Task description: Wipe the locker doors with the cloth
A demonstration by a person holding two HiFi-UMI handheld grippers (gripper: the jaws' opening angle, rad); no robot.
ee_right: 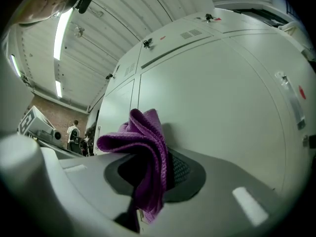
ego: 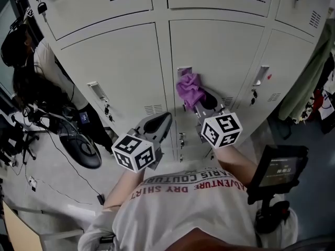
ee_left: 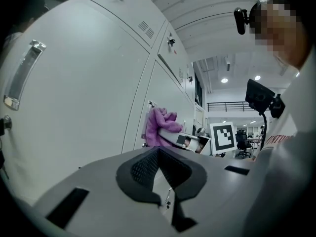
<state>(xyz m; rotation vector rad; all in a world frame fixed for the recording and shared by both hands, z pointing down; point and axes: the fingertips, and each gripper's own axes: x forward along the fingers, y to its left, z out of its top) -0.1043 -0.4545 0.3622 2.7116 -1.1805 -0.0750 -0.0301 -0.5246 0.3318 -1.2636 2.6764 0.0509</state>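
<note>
While my right gripper (ego: 200,102) reaches up at the lockers, its jaws are pinched tight on the cloth (ego: 189,88), a purple, crumpled wad that sticks out past the tips. In the right gripper view the cloth (ee_right: 148,147) folds over between the dark pads and hangs down on the near side of the gripper (ee_right: 157,169). The wad lies against the middle door (ego: 222,51), close to that door's left edge and just below its handle (ego: 183,70). From the left gripper view the cloth (ee_left: 159,127) shows at that same edge, beside the handle (ee_left: 149,103).

My left gripper (ego: 157,123) hangs lower, near the seam between the left door (ego: 118,64) and the middle one, apart from the cloth. Its jaws (ee_left: 159,158) are closed tip to tip with nothing between them. Whether it touches the metal I cannot tell.

A person (ego: 31,61) is at the far left, by the lockers.
</note>
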